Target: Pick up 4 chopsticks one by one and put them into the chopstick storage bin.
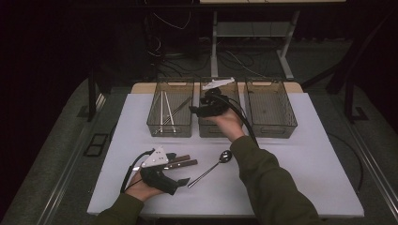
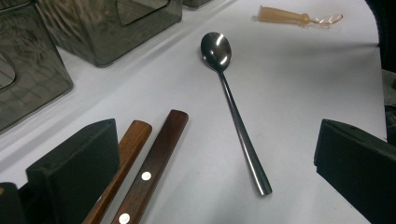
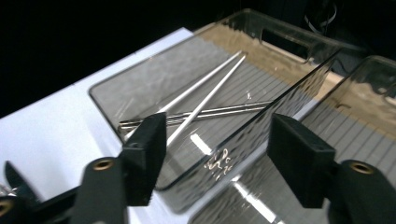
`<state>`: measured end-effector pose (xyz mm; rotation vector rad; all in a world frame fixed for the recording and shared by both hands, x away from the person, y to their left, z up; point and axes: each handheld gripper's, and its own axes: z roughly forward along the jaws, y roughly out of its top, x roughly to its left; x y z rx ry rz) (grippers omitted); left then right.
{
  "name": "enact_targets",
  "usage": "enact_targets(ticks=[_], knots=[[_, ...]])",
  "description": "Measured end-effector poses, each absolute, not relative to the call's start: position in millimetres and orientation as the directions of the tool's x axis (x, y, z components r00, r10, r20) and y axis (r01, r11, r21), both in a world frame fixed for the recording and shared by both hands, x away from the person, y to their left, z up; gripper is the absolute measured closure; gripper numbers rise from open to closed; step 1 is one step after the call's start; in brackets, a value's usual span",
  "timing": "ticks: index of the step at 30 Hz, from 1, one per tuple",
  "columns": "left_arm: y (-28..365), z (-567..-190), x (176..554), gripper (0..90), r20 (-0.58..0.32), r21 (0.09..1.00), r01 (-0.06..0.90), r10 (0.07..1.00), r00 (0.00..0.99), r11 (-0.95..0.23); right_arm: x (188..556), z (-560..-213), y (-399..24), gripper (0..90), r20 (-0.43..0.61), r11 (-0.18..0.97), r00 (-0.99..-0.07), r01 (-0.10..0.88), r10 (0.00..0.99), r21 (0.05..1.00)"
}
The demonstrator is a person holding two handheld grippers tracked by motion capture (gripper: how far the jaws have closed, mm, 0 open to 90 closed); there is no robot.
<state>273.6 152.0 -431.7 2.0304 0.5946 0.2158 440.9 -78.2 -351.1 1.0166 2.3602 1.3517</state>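
Right tongs (image 3: 215, 158): jaws apart, nothing held — above the left bin (image 1: 170, 108).
Left tongs (image 2: 210, 163): wide open, empty — far nearer than the bin.
Spoon (image 2: 236, 109): between left jaws, on desk (image 1: 300, 154).

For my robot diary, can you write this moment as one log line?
left gripper: open, by spoon | right gripper: open, empty, over left bin | chopsticks: inside bin

A white table (image 1: 291, 164) carries three clear bins (image 1: 271, 108) along the upper middle, a spoon (image 1: 212, 167) and two wooden-handled knives (image 1: 180, 162) lower left.
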Motion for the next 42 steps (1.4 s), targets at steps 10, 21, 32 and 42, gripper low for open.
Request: enact_targets(ticks=[10,21,32,42], knots=[[152.3,-431.7,273.6,0.0,-0.091,0.85,0.329,0.499,0.862,-0.412,408.3,-344.9,-128.8,29.5,0.156,0.274,-0.748,0.417,0.645,0.867],[151.6,-432.9,275.1,0.0,-0.091,0.848,0.329,0.498,0.862,-0.415,379.8,-350.4,-174.6,26.0,0.15,0.278,-0.756,0.407,0.638,0.87],[151.8,-433.1,274.7,0.0,-0.095,0.847,0.334,0.5,0.861,-0.413,350.8,-365.0,-214.5,24.9,0.137,0.275,-0.73,0.414,0.67,0.868],[151.4,-432.7,274.3,0.0,-0.089,0.844,0.332,0.501,0.861,-0.421,328.9,-378.0,-250.1,24.9,0.145,0.262,-0.7,0.44,0.7,0.859]])
